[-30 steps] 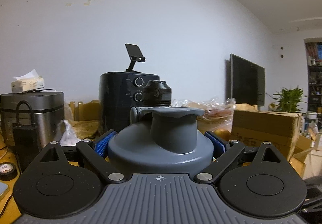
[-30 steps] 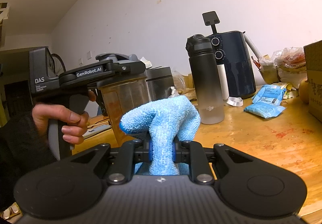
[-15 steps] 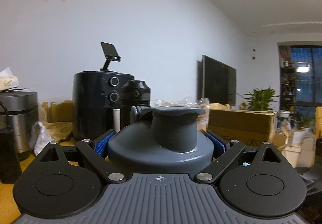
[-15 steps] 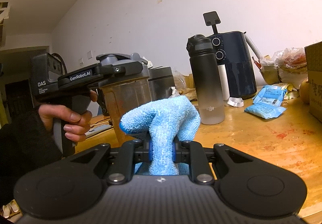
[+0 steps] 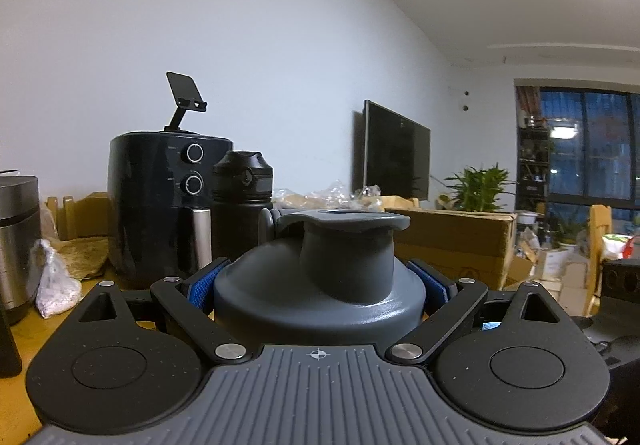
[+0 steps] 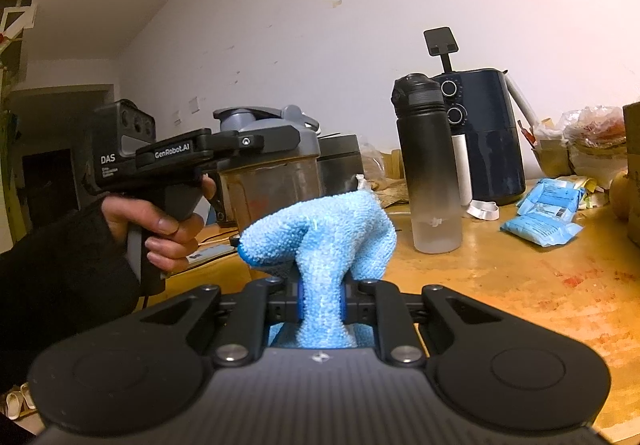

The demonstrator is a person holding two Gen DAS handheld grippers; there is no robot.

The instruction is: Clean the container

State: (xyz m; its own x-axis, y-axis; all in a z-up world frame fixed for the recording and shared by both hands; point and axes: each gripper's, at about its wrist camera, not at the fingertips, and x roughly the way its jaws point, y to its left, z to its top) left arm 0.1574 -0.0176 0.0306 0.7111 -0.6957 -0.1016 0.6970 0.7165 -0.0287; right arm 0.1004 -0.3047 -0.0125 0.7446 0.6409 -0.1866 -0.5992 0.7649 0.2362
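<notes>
the container, a clear shaker cup with a grey lid, is held up off the wooden table, well left of the other things standing there. the left gripper has it clamped just under the lid, blue pads pressed on either side, and from that gripper's own camera the lid's dome and spout fill the middle of the view. the cup's wall looks cloudy, with a reddish smear low on it. a hand in a dark sleeve grips the pistol handle of that tool.

just in front of the cup and lower, the right gripper is closed tight on a light blue cloth; the cloth bulges out above the jaws in a rounded wad, near the cup but not touching it as far as i can see.

further back on the table stands a black water bottle with a frosted base, and right behind it a dark air fryer with two dials. blue packets lie to the right. a cardboard box and a wall tv show in the left camera.
</notes>
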